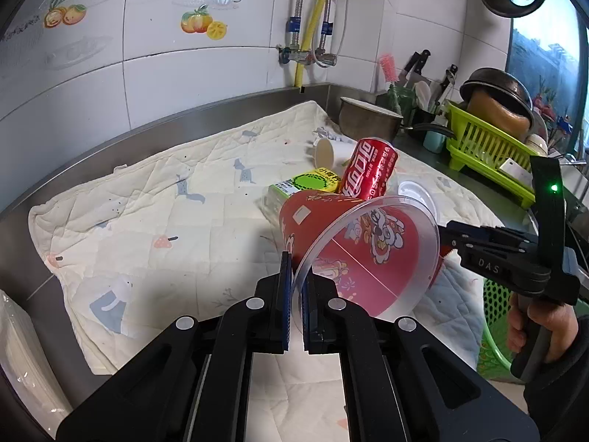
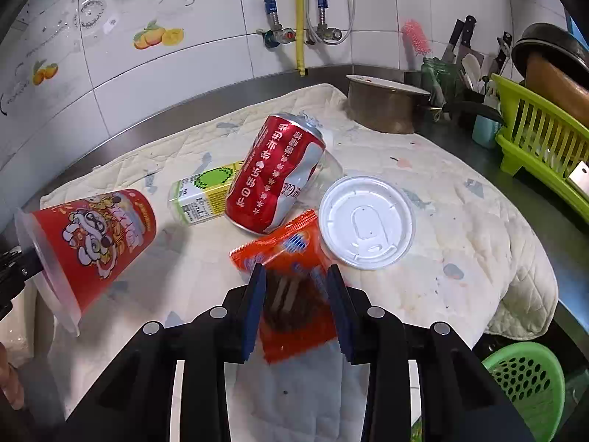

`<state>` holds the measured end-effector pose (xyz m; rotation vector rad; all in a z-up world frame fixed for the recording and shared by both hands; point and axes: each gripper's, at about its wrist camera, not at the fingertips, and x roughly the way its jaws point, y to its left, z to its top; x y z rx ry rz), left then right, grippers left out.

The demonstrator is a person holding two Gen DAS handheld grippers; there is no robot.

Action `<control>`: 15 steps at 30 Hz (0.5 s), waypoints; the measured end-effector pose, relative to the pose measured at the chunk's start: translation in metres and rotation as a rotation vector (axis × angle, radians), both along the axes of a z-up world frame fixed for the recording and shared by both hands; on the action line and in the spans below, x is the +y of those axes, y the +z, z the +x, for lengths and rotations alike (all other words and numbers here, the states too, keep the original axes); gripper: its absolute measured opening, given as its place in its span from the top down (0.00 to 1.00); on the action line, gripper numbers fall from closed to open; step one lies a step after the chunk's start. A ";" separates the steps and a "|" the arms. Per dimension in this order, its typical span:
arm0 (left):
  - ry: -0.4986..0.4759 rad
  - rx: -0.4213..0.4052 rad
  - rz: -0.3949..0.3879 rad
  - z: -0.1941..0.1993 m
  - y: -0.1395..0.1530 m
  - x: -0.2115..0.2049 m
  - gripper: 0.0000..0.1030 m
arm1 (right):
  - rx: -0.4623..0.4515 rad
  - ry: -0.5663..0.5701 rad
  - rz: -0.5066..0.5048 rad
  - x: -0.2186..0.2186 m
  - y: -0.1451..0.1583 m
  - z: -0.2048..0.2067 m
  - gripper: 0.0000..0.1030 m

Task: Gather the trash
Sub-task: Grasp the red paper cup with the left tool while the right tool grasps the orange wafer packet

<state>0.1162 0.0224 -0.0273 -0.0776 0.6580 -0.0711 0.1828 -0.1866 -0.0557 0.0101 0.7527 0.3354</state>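
Note:
My left gripper (image 1: 296, 276) is shut on the clear rim of a red plastic cup (image 1: 353, 254) and holds it tilted above the quilted cloth (image 1: 154, 213); the cup also shows at the left of the right wrist view (image 2: 92, 243). My right gripper (image 2: 296, 287) has its jaws on both sides of an orange snack wrapper (image 2: 291, 250), which lies between the blue pads; the right gripper also shows in the left wrist view (image 1: 447, 245). A dented red cola can (image 2: 276, 173), a green-yellow drink carton (image 2: 202, 191) and a white lid (image 2: 366, 221) lie on the cloth.
A green perforated basket (image 2: 526, 379) stands low at the right, off the counter edge. A metal pot (image 2: 383, 105), a jar of utensils and knives (image 2: 438, 73) and a green dish rack (image 2: 545, 136) stand at the back right. A small paper cup (image 1: 325, 153) lies behind the can.

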 end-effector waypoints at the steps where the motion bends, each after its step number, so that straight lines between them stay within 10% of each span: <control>1: 0.001 0.000 -0.002 0.000 0.000 0.000 0.97 | -0.002 0.001 0.000 0.000 0.000 -0.001 0.66; 6: 0.003 -0.006 -0.001 -0.001 0.002 0.002 0.97 | -0.001 0.030 -0.020 0.006 -0.003 0.003 0.41; 15: 0.013 0.001 -0.002 0.001 0.000 0.008 0.97 | 0.028 0.097 -0.083 0.011 -0.018 0.031 0.24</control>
